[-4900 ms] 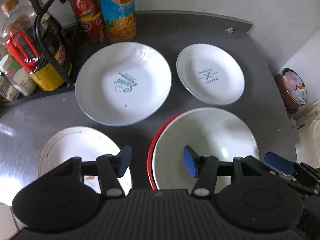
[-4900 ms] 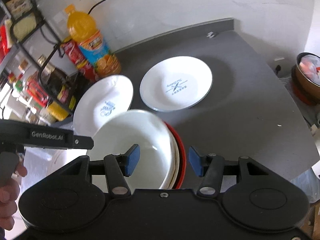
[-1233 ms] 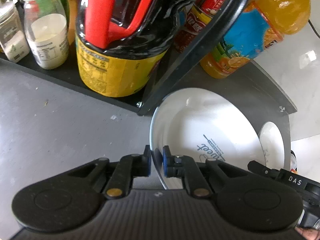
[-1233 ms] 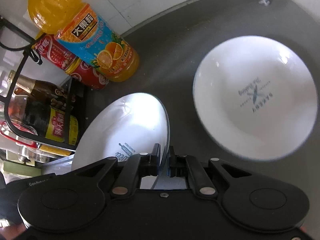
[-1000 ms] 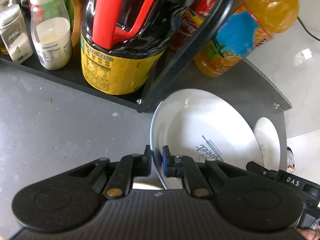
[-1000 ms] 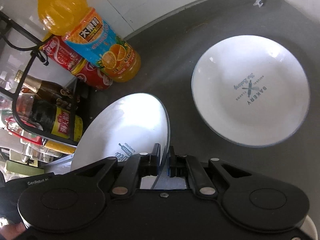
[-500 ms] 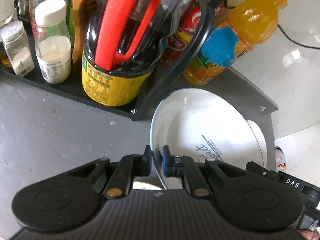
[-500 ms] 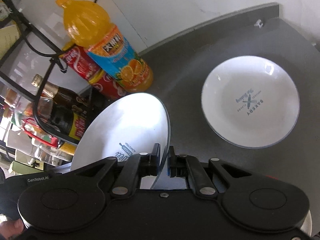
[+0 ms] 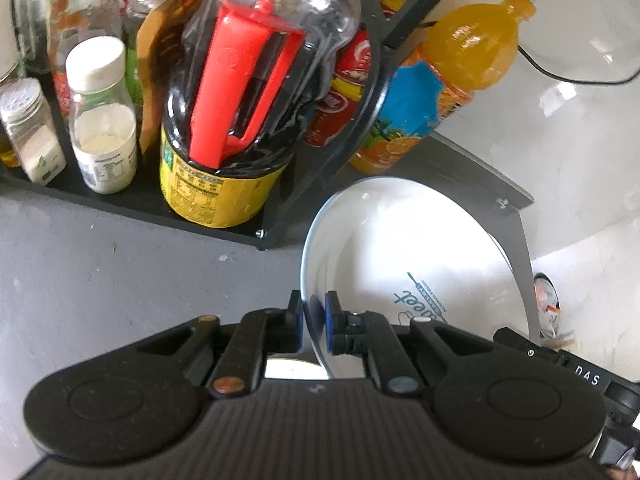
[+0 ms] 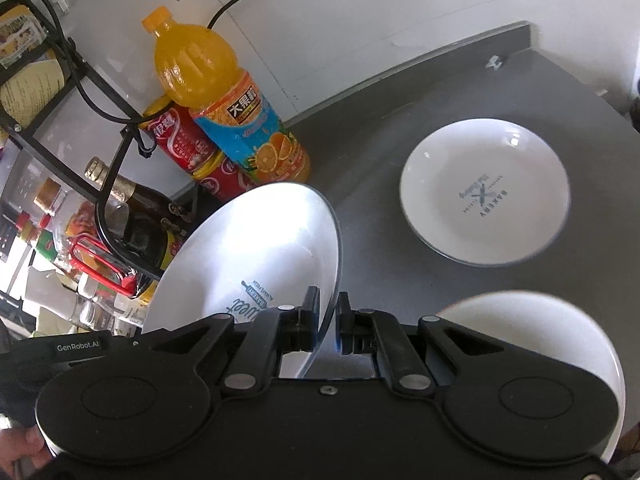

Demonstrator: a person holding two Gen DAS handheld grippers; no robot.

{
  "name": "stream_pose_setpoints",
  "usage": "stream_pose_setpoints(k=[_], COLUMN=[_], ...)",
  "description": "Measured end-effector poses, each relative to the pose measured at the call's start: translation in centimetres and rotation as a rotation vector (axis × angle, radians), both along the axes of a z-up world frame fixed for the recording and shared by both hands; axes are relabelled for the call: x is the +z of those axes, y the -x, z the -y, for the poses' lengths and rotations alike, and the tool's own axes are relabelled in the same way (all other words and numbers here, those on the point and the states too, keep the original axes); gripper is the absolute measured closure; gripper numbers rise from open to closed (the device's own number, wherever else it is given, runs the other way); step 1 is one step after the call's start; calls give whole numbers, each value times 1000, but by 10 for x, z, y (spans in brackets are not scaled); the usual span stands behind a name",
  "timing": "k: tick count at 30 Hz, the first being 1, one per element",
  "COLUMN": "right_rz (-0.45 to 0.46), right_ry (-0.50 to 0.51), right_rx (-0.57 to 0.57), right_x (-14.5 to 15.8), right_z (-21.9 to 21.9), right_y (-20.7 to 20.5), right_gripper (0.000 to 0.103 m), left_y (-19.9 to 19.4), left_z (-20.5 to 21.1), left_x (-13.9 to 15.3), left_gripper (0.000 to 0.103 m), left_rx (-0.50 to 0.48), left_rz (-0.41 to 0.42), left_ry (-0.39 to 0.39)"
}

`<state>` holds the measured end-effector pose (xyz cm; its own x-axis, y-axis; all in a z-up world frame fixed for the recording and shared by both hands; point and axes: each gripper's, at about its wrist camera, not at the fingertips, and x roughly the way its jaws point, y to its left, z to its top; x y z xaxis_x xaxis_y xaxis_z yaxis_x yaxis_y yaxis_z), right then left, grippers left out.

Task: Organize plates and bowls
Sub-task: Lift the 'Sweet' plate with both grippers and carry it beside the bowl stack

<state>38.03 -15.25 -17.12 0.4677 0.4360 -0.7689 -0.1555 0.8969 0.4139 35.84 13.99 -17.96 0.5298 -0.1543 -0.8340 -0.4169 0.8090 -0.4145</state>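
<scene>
Large white round ceramic plate with thin grey-blue rim (image 9: 404,248) and blue "Sweet" lettering in its well: clean, glossy, shallow. Held clear of the dark grey worktop (image 9: 100,276), tilted steeply, face turned toward the left tongs' side in the right wrist view. Appears as a long oval in both views, long axis running from the tongs up and away toward the bottles. Printed lettering at the lower part of the well, near the gripped edges.

Left tongs (image 9: 313,326): closed tight on the plate's rim, blue pads either side of the edge. Right tongs (image 10: 329,324): likewise clamped on the rim at the opposite edge, rim passing between the pads.

Smaller white round plate with "BAKERY" print (image 10: 484,192): flat on the worktop, well apart from the held plate, to the right in the right wrist view. White bowl (image 10: 560,328): partly hidden behind the right tongs' body, lower right.

Behind the held plate: orange juice bottle with blue label (image 10: 224,108), red drink cans (image 10: 180,140), black wire rack (image 9: 352,128) holding a dark sauce jug with red handle and yellow label (image 9: 240,120).
</scene>
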Motion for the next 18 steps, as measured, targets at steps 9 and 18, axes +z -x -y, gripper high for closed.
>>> stream_pose_setpoints(k=[9, 18], right_rz=[22, 39], right_ry=[-19, -11], right_rx=[-62, -11], right_x=[5, 13], right_z=[5, 0], right_y=[26, 52], right_gripper=[96, 95], left_y=[5, 40], left_z=[2, 2], left_x=[11, 17], left_gripper=[95, 95], left_rx=[-87, -55], left_rz=[20, 46], left_ry=[-25, -33])
